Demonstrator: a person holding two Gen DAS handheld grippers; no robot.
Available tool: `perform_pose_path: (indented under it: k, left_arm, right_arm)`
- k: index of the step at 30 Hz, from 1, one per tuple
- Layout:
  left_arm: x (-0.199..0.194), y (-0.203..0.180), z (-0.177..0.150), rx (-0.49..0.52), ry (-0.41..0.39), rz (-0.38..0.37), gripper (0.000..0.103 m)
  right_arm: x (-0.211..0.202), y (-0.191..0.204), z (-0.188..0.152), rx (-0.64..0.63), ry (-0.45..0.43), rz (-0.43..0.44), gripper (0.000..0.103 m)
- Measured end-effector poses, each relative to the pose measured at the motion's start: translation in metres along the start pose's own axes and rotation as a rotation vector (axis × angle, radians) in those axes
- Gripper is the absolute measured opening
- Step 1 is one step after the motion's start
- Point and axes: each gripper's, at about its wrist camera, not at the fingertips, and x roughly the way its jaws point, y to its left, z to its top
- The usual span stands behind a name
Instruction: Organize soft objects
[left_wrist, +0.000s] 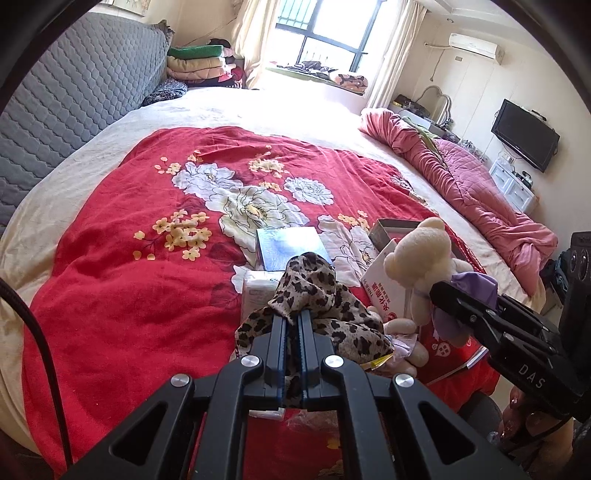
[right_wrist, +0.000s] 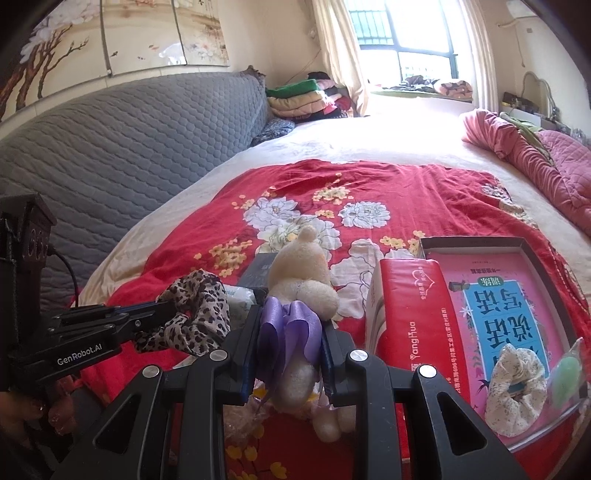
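Between the fingers of the left gripper (left_wrist: 291, 317) sits a leopard-print scarf (left_wrist: 314, 295), pinched tight — the jaws are nearly together, cloth bunching above the tips and trailing down past them to the right. Just to its right, the right gripper (right_wrist: 290, 325) is clamped on a cream teddy (right_wrist: 303, 273) at its purple bow (right_wrist: 288, 328); the head rises beyond the fingertips and the legs hang below the jaws. Both loads are off the red quilt (left_wrist: 129, 277). Under and just past the scarf lie a white tissue pack (left_wrist: 256, 295) and a blue box (left_wrist: 288, 247). Right of the teddy stands a red carton (right_wrist: 410, 314), and beside it an open tray (right_wrist: 535, 247) holding a floral scrunchie (right_wrist: 517, 387). Farther off — a pink duvet (left_wrist: 480, 192) along the bed's right edge.
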Motion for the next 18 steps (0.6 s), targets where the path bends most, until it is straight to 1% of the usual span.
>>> perform_pose_path:
  k: [9, 18]
  left_arm:
    - [-0.014, -0.026, 0.011, 0.031, -0.023, 0.012, 0.006]
    - [-0.023, -0.060, 0.024, 0.075, -0.044, 0.002, 0.006]
  right_arm:
    - [-0.029, -0.009, 0.007, 0.019, -0.066, -0.003, 0.029]
    - [-0.056, -0.020, 0.008, 0.047, -0.123, -0.002, 0.029]
